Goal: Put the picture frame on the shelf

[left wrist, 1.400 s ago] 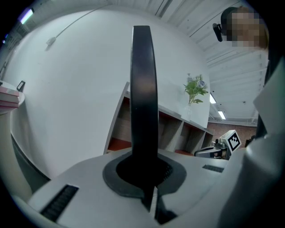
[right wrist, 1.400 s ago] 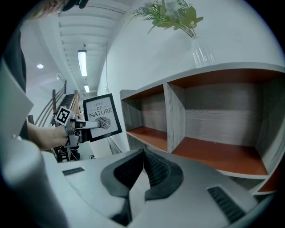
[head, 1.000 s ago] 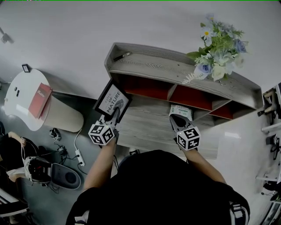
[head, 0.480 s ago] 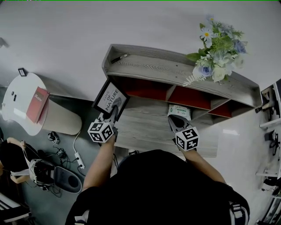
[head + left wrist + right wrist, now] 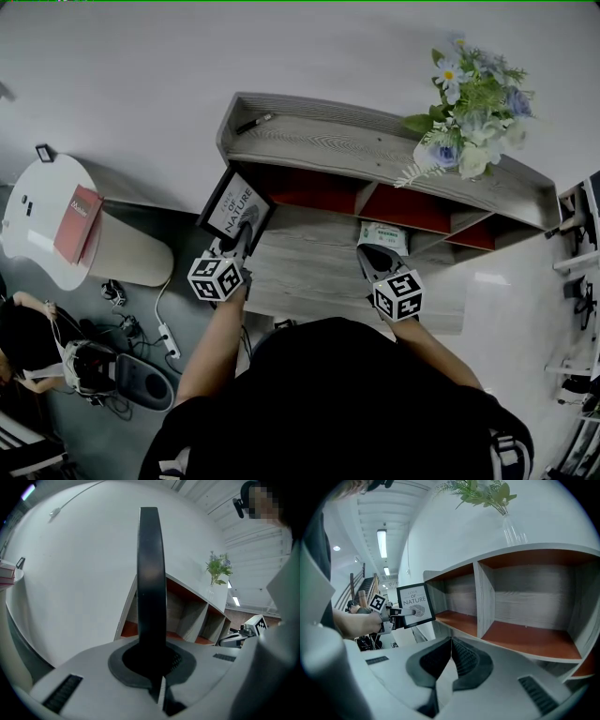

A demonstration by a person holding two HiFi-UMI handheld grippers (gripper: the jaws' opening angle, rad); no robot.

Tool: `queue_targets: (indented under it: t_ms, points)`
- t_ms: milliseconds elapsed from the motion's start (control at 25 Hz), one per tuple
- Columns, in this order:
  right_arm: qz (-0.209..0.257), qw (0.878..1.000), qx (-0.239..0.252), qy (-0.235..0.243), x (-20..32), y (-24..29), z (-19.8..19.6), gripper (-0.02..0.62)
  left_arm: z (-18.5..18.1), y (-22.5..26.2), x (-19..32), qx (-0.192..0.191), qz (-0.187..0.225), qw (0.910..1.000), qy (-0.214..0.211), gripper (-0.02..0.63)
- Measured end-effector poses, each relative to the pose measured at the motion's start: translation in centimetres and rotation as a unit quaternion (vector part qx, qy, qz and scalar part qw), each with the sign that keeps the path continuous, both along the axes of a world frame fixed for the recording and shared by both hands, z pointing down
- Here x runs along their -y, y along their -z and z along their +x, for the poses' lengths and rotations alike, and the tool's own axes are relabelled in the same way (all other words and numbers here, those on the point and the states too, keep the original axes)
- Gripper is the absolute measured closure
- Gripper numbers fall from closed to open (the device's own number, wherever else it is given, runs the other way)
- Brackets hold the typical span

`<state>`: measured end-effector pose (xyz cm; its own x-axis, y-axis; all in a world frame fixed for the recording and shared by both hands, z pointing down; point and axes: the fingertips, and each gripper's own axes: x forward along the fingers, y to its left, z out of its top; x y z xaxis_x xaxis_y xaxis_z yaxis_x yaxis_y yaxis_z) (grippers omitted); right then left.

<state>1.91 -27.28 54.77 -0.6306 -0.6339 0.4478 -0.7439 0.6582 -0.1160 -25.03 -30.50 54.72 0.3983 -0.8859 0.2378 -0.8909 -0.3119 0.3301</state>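
The black picture frame (image 5: pixel 234 204) with a white "NATURE" print hangs tilted in the air just off the left end of the grey shelf (image 5: pixel 375 150), level with its red-floored compartments. My left gripper (image 5: pixel 242 234) is shut on the frame's lower edge. In the left gripper view the frame (image 5: pixel 151 573) stands edge-on between that gripper's (image 5: pixel 151 660) closed jaws. My right gripper (image 5: pixel 382 242) hovers in front of the middle compartment, shut with nothing in it (image 5: pixel 450 648). The right gripper view shows the frame (image 5: pixel 415 603) beside the shelf (image 5: pixel 525 639).
A vase of flowers (image 5: pixel 469 103) stands on the shelf top at the right, and a small dark pen-like thing (image 5: pixel 255 122) lies at its left end. A white round table (image 5: pixel 37 225) with a red book (image 5: pixel 80 211) stands left. Cables (image 5: pixel 164 328) lie on the floor.
My left gripper has carried the frame a little toward the shelf's left end. The right gripper has kept still.
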Motion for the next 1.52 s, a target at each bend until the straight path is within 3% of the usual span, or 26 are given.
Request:
queue_targets:
  t_ms: [800,1520]
  points:
    - [-0.006,1.000,-0.002,-0.015,0.4,-0.3,0.3,0.580,0.5,0.4,3.2,0.006,0.004,1.0000,0.002,0.578]
    - [-0.009,1.000,-0.008,-0.028,-0.8,-0.7,1.0,0.580,0.9,-0.1,5.6,0.013,0.007,0.9994,0.032,0.578]
